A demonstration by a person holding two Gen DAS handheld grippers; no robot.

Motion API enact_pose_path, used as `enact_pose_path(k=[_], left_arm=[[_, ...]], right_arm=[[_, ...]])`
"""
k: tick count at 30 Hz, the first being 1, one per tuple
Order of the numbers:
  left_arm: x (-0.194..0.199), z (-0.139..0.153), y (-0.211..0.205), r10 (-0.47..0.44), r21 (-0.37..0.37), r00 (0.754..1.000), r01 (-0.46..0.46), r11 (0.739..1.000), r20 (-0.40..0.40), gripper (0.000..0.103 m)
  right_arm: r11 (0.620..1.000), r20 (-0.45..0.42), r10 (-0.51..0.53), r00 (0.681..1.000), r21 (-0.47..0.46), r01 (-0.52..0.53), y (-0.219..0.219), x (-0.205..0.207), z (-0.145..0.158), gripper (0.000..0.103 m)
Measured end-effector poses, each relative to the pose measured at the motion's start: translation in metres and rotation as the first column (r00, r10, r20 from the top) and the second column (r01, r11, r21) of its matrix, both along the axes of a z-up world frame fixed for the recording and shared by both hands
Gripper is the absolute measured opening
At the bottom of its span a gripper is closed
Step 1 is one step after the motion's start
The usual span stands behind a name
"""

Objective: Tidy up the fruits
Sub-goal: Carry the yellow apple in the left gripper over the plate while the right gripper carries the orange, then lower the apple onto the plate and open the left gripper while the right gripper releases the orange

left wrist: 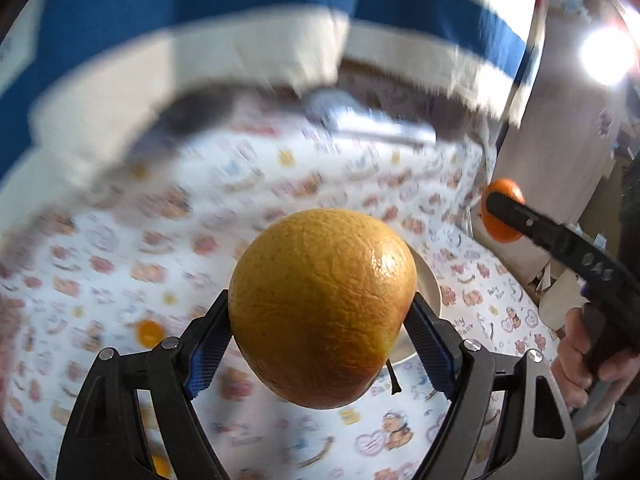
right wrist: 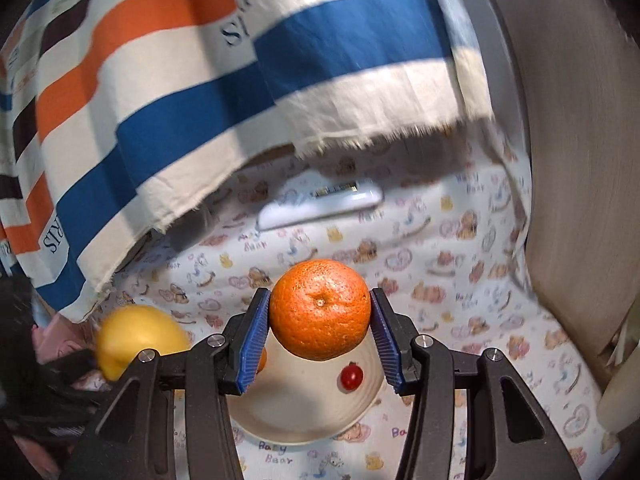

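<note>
The big yellow-orange citrus [left wrist: 322,306] hangs in the air between the blue pads [left wrist: 210,354] of the left gripper [left wrist: 320,344], pinched across its widest girth, well above the patterned tablecloth [left wrist: 120,240]. It looks heavy for its size, with a thick pebbled rind that should give the ribbed pads decent bite; firm enough to squeeze, though a fruit this round could roll out if taken off-centre, so the middle is the right place to hold it.

The small orange mandarin [right wrist: 319,309] sits likewise in the right gripper [right wrist: 319,334], fingers closed on its two flanks, navel facing the camera. It is lighter and softer-skinned (a hard squeeze would likely bruise it), and it hovers over the cream plate [right wrist: 296,412], where a cherry tomato [right wrist: 352,376] already lies. Something orange peeks from behind the left pad on that plate, but I cannot tell what it is.

Further out, a couple of small orange fruits [left wrist: 149,332] rest on the cloth, blurred, and a striped towel [right wrist: 160,100] drapes behind.
</note>
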State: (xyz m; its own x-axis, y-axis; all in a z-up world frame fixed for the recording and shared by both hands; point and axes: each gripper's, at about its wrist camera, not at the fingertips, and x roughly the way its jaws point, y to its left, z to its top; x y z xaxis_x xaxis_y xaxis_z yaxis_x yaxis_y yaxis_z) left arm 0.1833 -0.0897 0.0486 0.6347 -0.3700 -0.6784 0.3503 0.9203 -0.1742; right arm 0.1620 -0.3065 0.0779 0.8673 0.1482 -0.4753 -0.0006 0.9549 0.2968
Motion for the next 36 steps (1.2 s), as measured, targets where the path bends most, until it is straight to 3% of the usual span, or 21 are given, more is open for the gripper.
enact_pose_path(k=[6,13,23,28,32,36], left_arm=[[0.018,-0.035,-0.035,-0.008,0.035,0.996,0.011,0.999,-0.085,0.082],[0.024,-0.044,-0.047,-0.006,0.083,0.997,0.012,0.996,-0.071,0.082],[0.027,-0.059,-0.050,-0.017,0.120,0.998,0.025,0.992,-0.065,0.082],[0.026,-0.059,-0.051,-0.024,0.133,0.999,0.030,0.991,-0.049,0.083],[0.027,-0.059,-0.052,-0.025,0.145,0.999,0.030,0.989,-0.041,0.084],[0.028,-0.062,-0.052,-0.016,0.170,0.999,0.021,0.985,-0.032,0.092]], right_arm=[[0.999,-0.062,-0.049,0.997,0.003,0.049,-0.010,0.012,-0.015,0.051],[0.998,-0.149,-0.014,0.989,0.053,0.022,-0.016,0.026,-0.033,0.051],[1.000,-0.210,0.004,0.978,0.014,-0.001,-0.006,0.041,-0.053,0.051],[1.000,-0.214,-0.006,0.977,-0.017,0.002,-0.005,0.050,-0.063,0.051],[0.999,-0.162,-0.045,0.986,-0.036,0.040,-0.005,0.052,-0.069,0.051],[0.999,-0.197,-0.037,0.980,-0.033,0.031,-0.006,0.060,-0.078,0.051]])
